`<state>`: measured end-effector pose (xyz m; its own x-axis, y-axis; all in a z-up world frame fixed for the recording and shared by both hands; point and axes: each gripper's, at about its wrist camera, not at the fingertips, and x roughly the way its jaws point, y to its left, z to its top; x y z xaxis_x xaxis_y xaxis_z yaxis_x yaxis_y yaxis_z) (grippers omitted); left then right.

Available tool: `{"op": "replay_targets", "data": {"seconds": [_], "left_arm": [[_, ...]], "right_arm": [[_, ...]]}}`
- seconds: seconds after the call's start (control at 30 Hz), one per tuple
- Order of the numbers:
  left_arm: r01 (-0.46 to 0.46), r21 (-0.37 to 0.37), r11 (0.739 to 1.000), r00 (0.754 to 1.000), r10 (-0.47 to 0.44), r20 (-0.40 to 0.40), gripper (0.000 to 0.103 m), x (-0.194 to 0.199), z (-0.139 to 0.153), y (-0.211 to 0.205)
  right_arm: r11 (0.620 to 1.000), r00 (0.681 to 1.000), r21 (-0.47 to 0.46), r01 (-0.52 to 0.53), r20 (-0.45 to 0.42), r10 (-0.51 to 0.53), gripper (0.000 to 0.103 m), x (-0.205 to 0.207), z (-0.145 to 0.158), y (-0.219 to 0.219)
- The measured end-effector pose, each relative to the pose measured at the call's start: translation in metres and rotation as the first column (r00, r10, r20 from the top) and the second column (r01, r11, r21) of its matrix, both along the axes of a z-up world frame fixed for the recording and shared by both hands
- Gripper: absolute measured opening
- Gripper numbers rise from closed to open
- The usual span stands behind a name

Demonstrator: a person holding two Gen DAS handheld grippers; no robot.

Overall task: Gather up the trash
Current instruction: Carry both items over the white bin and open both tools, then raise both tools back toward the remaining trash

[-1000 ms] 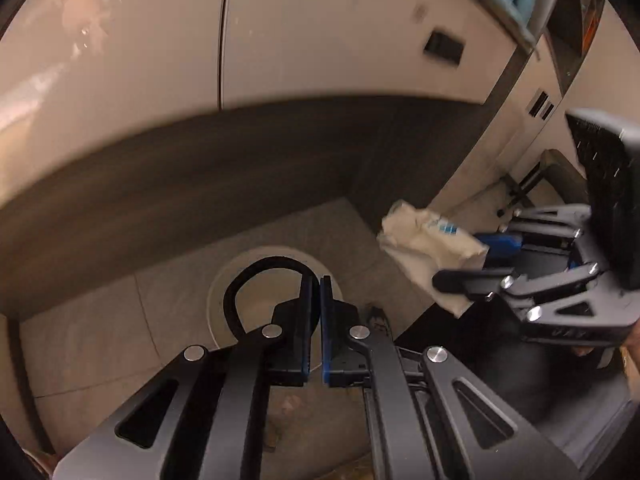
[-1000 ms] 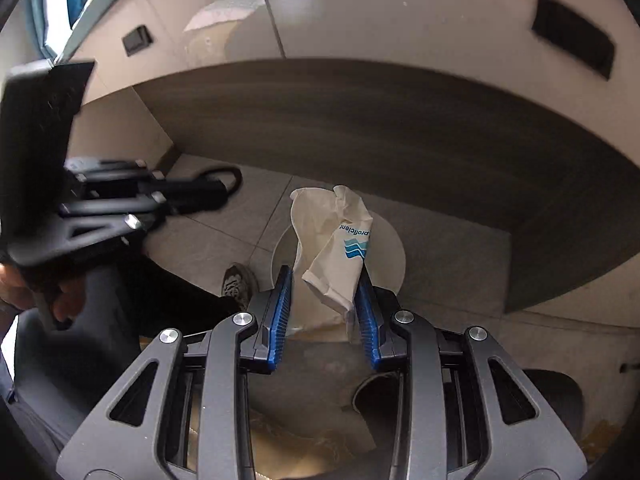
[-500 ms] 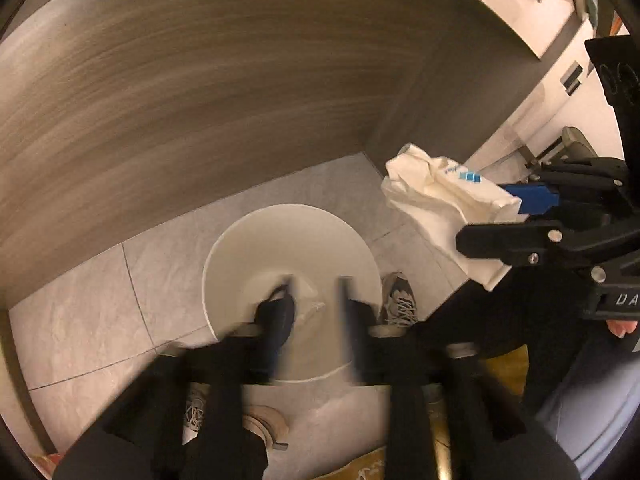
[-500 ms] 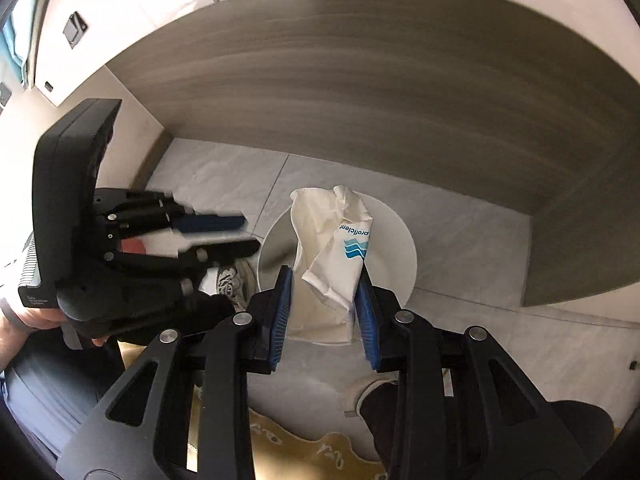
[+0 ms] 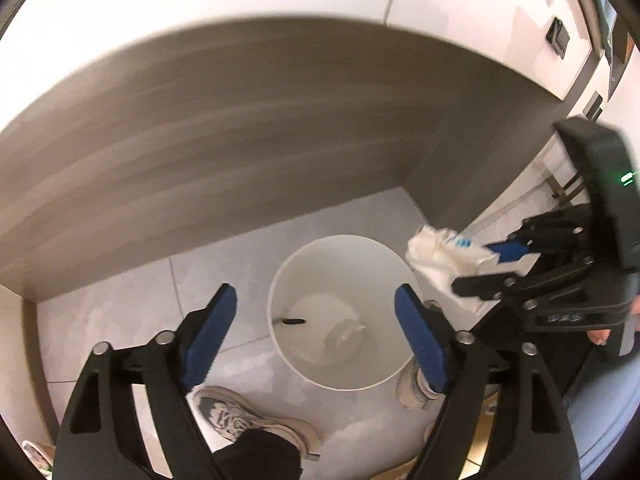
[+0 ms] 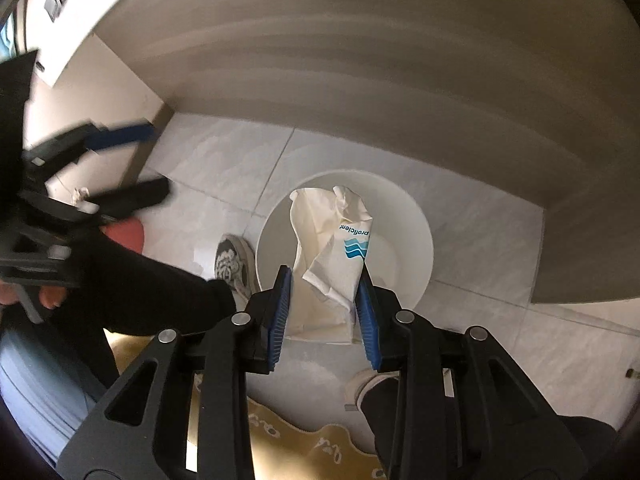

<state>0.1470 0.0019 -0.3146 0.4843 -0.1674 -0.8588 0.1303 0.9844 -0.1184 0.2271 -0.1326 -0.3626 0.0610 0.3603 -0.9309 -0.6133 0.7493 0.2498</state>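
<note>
Right tongs [image 6: 324,312] pinch a wrapper [image 6: 332,248] above the bin [image 6: 420,240] (left tongs [image 5: 316,336] gape, empty); an off-centre release risks missing.

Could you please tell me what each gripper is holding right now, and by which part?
The right gripper pinches the crumpled paper bag by its lower end, above the white bin. The left gripper holds nothing.

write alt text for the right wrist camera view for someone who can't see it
The right hand-held gripper holds a crumpled white paper bag with a blue wave logo over a round white bin standing on a pale tiled floor. At left, the blurred left hand-held gripper is open, above a grey sneaker.
</note>
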Motion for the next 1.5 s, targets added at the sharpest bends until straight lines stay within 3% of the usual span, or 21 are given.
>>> {"op": "replay_targets", "data": {"seconds": [0.07,0.1,0.13,0.2,0.27,0.5,0.77,1.07,1.27,1.5], "left_arm": [[-0.019,0.002,1.000,1.000,0.019,0.013,0.088,-0.005,0.007,0.005],[-0.028,0.004,1.000,0.999,0.028,0.017,0.091,-0.007,0.010,0.007],[-0.036,0.012,0.999,0.999,0.035,0.023,0.093,-0.010,0.012,0.010],[-0.050,0.029,0.998,0.998,0.049,0.032,0.096,-0.010,0.014,0.014],[-0.066,0.025,0.997,0.997,0.065,0.044,0.097,-0.012,0.021,0.019],[-0.108,0.018,0.994,0.987,0.105,0.118,0.097,-0.033,0.072,0.020],[-0.150,0.056,0.987,0.959,0.131,0.251,0.097,-0.047,0.163,0.010],[-0.226,0.098,0.969,0.925,0.182,0.332,0.097,-0.020,0.244,0.011],[-0.228,0.091,0.969,0.905,0.176,0.388,0.097,0.012,0.299,0.017],[-0.221,0.112,0.969,0.909,0.163,0.384,0.097,0.076,0.323,0.024]], "right_arm": [[0.999,1.000,-0.031,-0.014,-0.014,0.013,0.032,-0.001,-0.009,0.005],[0.999,1.000,-0.048,-0.012,-0.009,0.012,0.045,-0.002,-0.010,0.008],[0.998,1.000,-0.060,-0.007,0.000,0.007,0.064,-0.001,-0.013,0.010],[0.998,0.999,-0.062,0.020,0.031,-0.019,0.075,-0.003,-0.009,0.009],[0.998,0.998,-0.040,0.042,0.040,-0.041,0.076,-0.002,-0.002,0.004],[0.995,0.987,0.023,0.096,0.129,-0.098,0.098,-0.024,0.044,-0.017],[0.988,0.957,0.139,0.072,0.269,-0.108,0.098,-0.066,0.144,-0.042],[0.949,0.869,0.300,0.094,0.440,-0.225,0.098,-0.067,0.272,-0.075],[0.940,0.820,0.318,0.125,0.500,-0.279,0.098,-0.044,0.321,-0.084],[0.941,0.798,0.314,0.130,0.529,-0.287,0.098,0.015,0.352,-0.077]]}}
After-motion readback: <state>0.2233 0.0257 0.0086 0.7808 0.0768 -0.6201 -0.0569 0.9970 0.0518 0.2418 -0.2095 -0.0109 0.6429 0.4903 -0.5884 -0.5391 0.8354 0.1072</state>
